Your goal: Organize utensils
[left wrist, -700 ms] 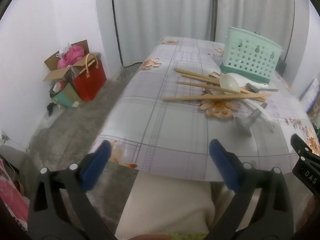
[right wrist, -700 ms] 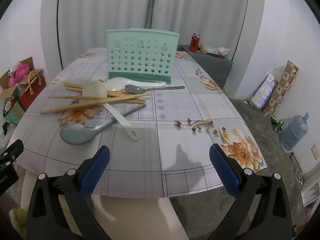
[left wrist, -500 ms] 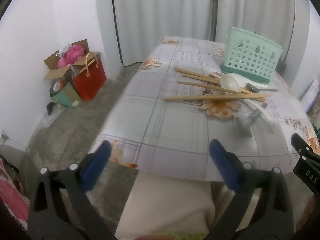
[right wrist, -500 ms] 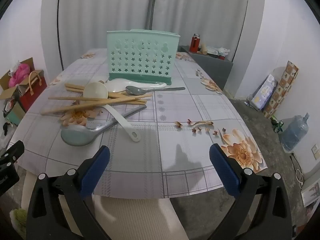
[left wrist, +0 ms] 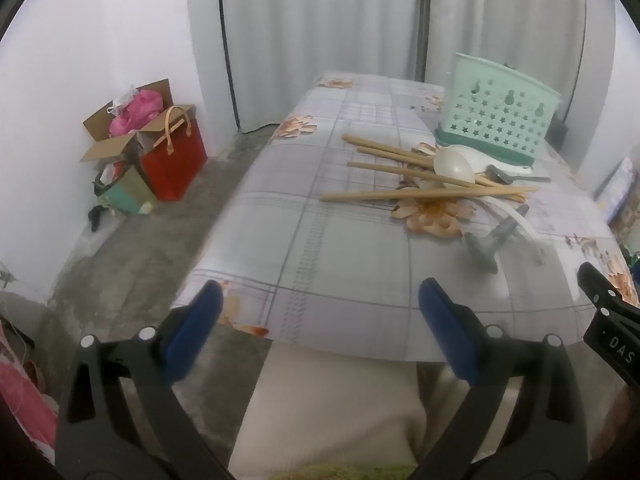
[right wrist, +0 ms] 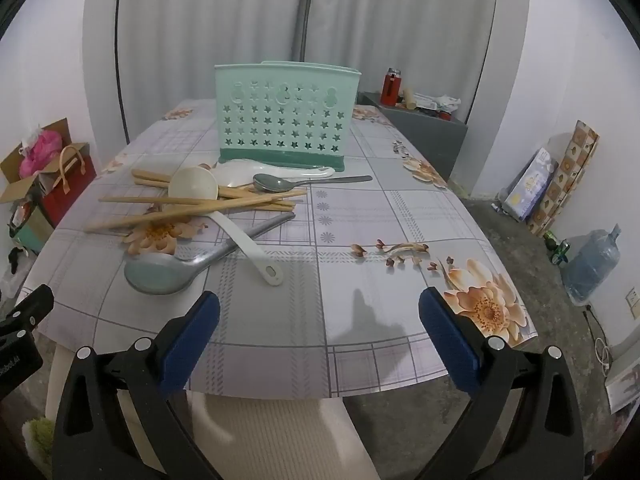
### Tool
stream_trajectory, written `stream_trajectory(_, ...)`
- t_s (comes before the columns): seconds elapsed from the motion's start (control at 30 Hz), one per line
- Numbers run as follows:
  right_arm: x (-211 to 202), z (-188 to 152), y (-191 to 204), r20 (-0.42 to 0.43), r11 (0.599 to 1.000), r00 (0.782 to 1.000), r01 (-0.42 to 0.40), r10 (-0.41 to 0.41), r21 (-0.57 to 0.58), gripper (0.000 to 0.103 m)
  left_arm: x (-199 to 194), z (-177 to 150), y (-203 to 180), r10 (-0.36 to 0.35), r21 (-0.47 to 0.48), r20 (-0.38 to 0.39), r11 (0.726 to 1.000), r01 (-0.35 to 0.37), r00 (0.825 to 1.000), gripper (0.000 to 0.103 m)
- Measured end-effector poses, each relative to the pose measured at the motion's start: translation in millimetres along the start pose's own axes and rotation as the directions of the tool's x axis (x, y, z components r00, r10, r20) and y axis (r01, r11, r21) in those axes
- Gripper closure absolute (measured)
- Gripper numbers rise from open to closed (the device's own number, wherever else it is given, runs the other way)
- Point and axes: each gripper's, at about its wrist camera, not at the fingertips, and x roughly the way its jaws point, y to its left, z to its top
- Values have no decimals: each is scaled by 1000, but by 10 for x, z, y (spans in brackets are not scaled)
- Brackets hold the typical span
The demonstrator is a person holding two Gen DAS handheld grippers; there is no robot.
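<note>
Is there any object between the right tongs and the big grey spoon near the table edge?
Nothing visible stands between. The right tongs are open over bare tablecloth, and the grey spoon lies ahead to their left. Only the white ladle crosses its handle, further back.

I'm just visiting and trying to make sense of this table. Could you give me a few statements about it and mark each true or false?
1. The green holder stands upright on the table. True.
2. The left tool grips a chopstick. False: both tools are open and empty; the right tool hovers at the near table edge.
3. The white ladle lies across the wooden chopsticks. True.
4. The big grey metal spoon sits inside the holder. False: it lies on the table, nearest the tools.
5. A small metal spoon lies just in front of the holder. True.
</note>
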Motion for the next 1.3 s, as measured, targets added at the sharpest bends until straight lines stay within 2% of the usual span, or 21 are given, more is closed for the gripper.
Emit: stream_trajectory(1.3, -11, -4, -5, 4, 1000, 1000, -6, 5, 5, 6, 14, -20, 26, -3, 1, -6, 1000, 3, 1000, 9)
